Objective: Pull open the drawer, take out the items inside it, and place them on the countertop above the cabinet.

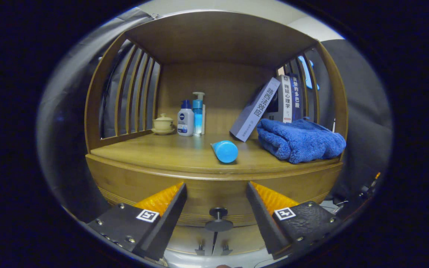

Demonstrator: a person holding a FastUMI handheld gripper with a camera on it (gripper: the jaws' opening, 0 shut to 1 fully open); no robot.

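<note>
Facing a wooden cabinet, tool spread.
Drawer knob sits between its fingers; a blue tube lies on the desk above the knob.

We see a moderately lit scene, brightest on the countertop, where a soft sheen suggests light from above and in front; the alcove's back panel sits dimmer; the blue tube casts a small dark shadow beneath it; fisheye distortion bows the cabinet's front edge and side slats; the open gripper looks slightly soft beside the sharper shelf.
</note>
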